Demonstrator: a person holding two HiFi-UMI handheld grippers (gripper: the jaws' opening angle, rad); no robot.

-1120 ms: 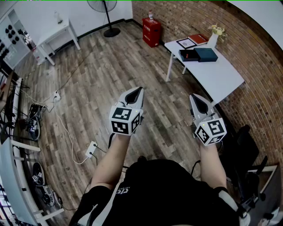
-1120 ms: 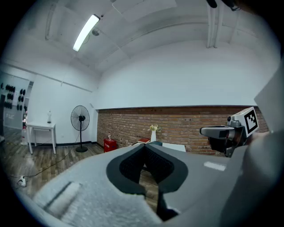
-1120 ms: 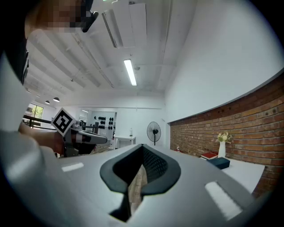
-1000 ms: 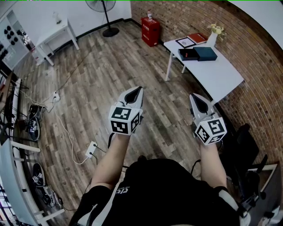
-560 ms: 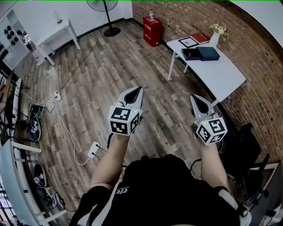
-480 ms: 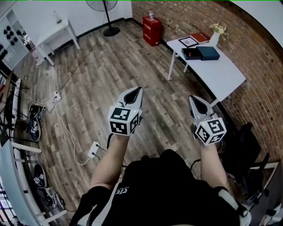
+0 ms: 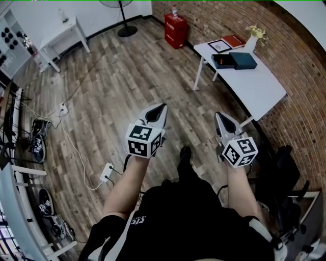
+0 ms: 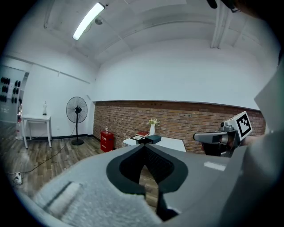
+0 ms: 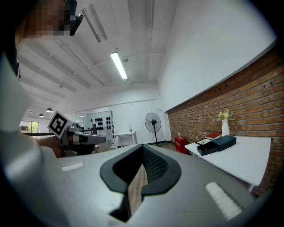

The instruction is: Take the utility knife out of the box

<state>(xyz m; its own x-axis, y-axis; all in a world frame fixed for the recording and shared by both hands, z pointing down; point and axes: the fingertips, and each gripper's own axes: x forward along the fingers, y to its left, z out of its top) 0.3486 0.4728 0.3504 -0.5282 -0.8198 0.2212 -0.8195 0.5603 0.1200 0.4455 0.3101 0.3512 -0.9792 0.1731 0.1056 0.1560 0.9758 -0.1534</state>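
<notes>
Far off on the white table [image 7: 254,86] stands an open black box [image 7: 223,60] with a dark blue box [image 7: 244,60] beside it. No utility knife shows in any view. My left gripper [image 7: 161,107] is shut and empty, held over the wooden floor. My right gripper [image 7: 218,115] is also shut and empty, short of the table's near corner. In the right gripper view the black box [image 9: 207,147] and blue box [image 9: 225,142] lie ahead to the right of the gripper [image 9: 142,146]. In the left gripper view the boxes [image 8: 150,139] sit just beyond the gripper [image 8: 143,147].
A vase with flowers [image 7: 253,38], a red book [image 7: 234,41] and a picture frame [image 7: 220,46] share the table's far end. A red cabinet [image 7: 175,30] and a fan [image 7: 122,15] stand by the walls. Cables and a power strip [image 7: 106,172] lie on the floor at the left. A dark chair [image 7: 285,173] stands at the right.
Both grippers have sunk a little and moved forward with the person. A shoe now shows on the floor between the arms. Both stay shut.
</notes>
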